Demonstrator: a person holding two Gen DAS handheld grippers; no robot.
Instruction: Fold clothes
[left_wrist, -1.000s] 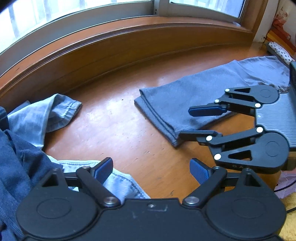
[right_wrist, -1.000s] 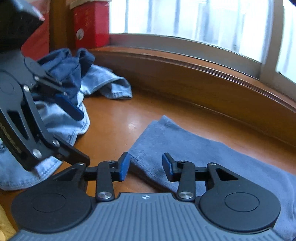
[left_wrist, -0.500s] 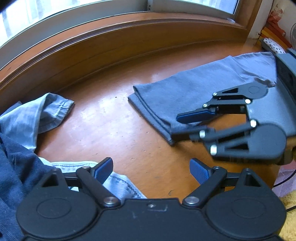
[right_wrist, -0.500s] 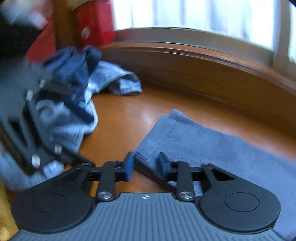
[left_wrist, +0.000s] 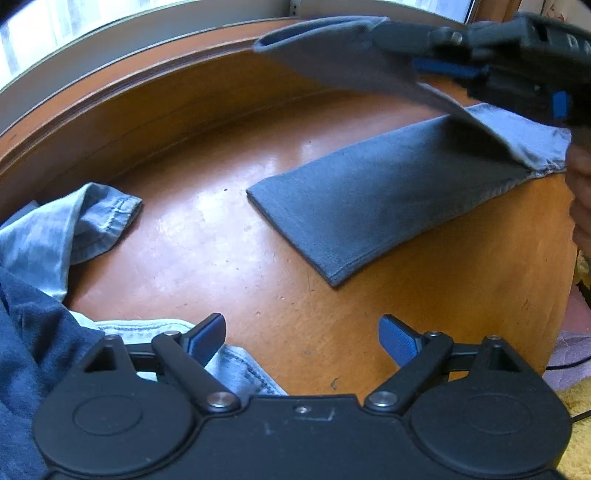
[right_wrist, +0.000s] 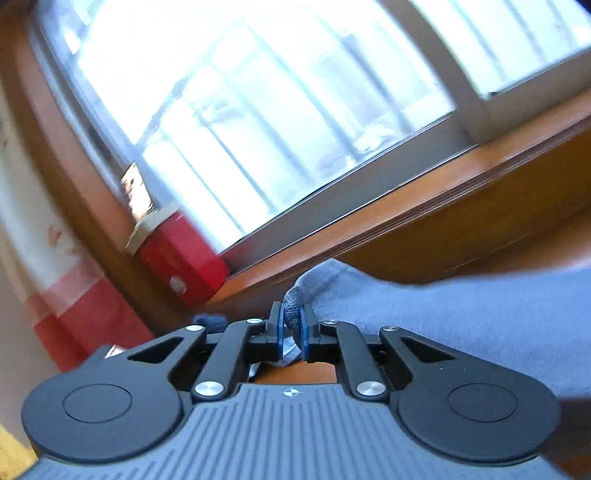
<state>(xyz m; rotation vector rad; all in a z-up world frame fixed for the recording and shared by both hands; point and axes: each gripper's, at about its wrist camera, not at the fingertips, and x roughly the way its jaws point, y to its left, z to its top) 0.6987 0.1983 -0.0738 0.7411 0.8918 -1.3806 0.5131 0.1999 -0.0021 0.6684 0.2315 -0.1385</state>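
Grey knit trousers (left_wrist: 369, 206) on the wooden table (left_wrist: 229, 258): right tool (right_wrist: 291, 325) clenched on one raised end mid-fold, left tool (left_wrist: 301, 338) released; next likely laying it toward the far right edge.

A home is indicated: a wide window (right_wrist: 258, 110) is set above a varnished wooden surface (left_wrist: 229, 251), on which denim clothes (left_wrist: 66, 236) are heaped, while a red box (right_wrist: 181, 262) is stood in the corner by the glass.

daylight came through a wide window (right_wrist: 258, 110) with a wooden sill (left_wrist: 147, 96) behind the glossy orange-brown table (left_wrist: 229, 258); a red box (right_wrist: 181, 262) stood by the frame.
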